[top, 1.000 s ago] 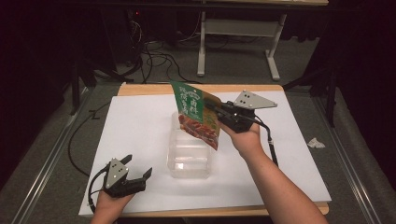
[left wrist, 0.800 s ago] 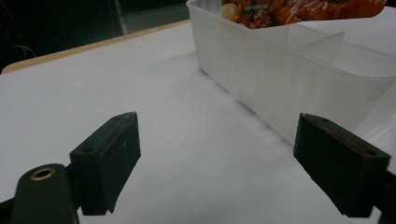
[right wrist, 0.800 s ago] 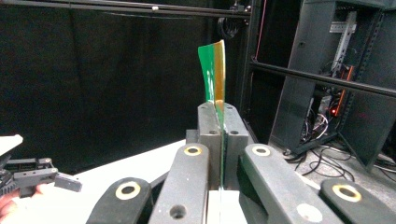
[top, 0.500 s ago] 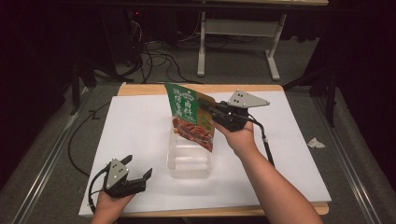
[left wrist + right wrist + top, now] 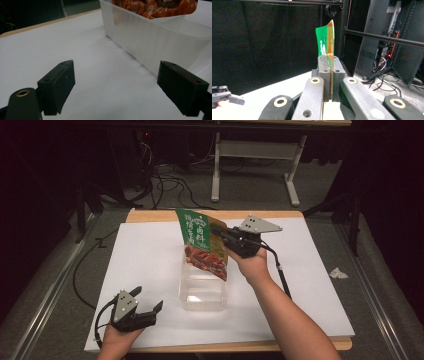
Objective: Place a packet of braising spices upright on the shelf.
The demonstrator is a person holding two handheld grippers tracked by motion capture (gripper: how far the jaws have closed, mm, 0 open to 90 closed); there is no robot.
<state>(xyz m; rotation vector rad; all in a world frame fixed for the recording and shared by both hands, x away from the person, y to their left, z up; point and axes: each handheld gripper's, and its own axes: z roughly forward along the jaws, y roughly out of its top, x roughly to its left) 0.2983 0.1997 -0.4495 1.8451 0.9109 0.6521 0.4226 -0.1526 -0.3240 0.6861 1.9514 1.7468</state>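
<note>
My right gripper (image 5: 220, 236) pinches the green snack pouch (image 5: 203, 244), long axis hanging down just above the clear plastic tub (image 5: 202, 290) mid-desk, while my left gripper (image 5: 150, 306) waits open, near-left.

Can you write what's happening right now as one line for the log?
right tool: shut on snack pouch | pouch: over clear plastic box | left tool: open, holding nothing

**Snack pouch hanging over clear box**

The snack pouch (image 5: 205, 245) is hanging tilted, its green top pointing up and away and its orange-red lower part with a food picture dipping toward the clear plastic box (image 5: 202, 290). The right tongs (image 5: 220, 234) are pinching its edge. The box is standing open and upright on the white surface (image 5: 310, 285), directly under the pouch.
</note>
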